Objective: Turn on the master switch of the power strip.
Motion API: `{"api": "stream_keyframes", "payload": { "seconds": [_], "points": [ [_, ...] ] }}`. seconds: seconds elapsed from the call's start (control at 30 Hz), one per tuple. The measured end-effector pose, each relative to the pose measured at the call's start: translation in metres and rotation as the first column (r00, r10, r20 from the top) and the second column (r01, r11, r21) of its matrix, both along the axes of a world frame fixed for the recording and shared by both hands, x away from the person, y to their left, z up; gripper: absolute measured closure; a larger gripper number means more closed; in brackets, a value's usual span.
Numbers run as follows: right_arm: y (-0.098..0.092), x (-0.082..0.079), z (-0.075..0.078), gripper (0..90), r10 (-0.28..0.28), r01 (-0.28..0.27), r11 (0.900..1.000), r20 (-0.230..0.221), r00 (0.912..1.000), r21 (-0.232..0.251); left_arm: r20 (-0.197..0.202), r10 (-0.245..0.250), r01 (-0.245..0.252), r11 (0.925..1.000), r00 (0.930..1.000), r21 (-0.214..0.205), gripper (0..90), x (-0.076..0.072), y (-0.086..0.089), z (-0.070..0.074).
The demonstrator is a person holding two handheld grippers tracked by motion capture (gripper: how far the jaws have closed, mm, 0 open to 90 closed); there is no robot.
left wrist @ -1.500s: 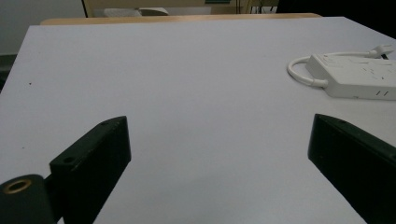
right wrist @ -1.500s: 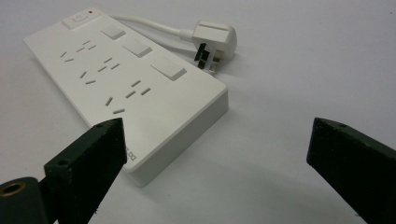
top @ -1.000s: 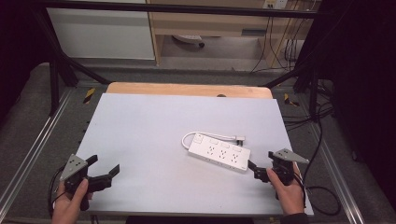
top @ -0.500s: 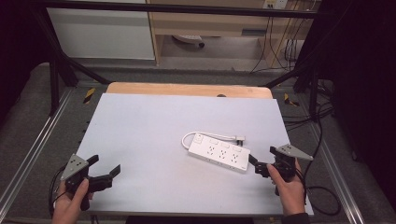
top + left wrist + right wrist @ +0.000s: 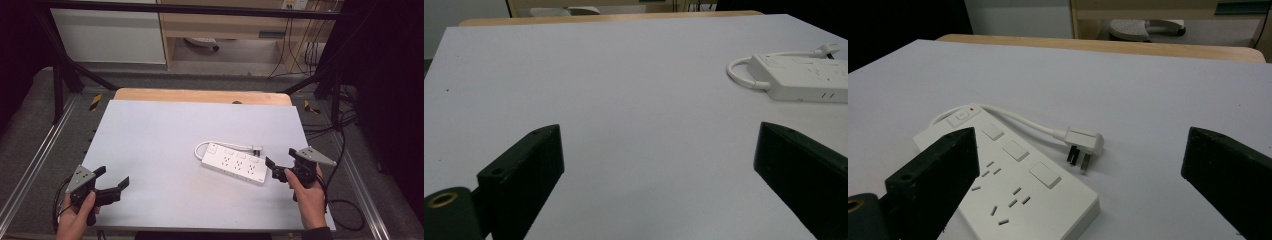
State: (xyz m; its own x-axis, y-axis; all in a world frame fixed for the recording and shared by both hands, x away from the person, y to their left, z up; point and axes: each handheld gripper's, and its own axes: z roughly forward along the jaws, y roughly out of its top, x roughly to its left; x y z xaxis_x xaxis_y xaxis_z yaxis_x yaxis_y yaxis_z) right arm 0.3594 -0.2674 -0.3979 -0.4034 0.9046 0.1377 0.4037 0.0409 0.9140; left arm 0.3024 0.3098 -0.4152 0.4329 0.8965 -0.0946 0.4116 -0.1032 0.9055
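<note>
A white power strip lies flat on the pale grey tabletop, right of centre. Its short cord loops round the left end and ends in a plug behind the strip. My right gripper is open and empty just off the strip's right end. In the right gripper view the strip lies by the left jaw and the plug sits between the spread jaws of the right gripper. My left gripper is open near the front left corner, and in its own view that gripper is empty, the strip far right.
A wooden strip borders the table's far edge. Metal rails run along both sides. Black cables trail on the floor at the right. Behind the table stand a white cabinet and a wooden desk.
My right gripper has moved a little forward, closer to the right end of the power strip. The left gripper and the strip have stayed put.
</note>
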Motion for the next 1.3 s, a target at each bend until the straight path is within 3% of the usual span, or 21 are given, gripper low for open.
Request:
{"api": "stream_keyframes", "payload": {
  "seconds": [0.47,1.3],
  "points": [
    [0.005,0.006,0.008,2.6,0.01,-0.011,0.9996,0.006,0.9999,0.025,-0.002,-0.002,0.002,1.0,1.0,0.004,5.8,0.0,0.0,0.0],
    [0.031,0.026,0.018,3.3,0.054,-0.054,0.9985,-0.007,0.9985,0.004,-0.006,-0.003,0.003,1.0,1.0,0.003,5.9,0.001,-0.001,0.0]
  ]
}}
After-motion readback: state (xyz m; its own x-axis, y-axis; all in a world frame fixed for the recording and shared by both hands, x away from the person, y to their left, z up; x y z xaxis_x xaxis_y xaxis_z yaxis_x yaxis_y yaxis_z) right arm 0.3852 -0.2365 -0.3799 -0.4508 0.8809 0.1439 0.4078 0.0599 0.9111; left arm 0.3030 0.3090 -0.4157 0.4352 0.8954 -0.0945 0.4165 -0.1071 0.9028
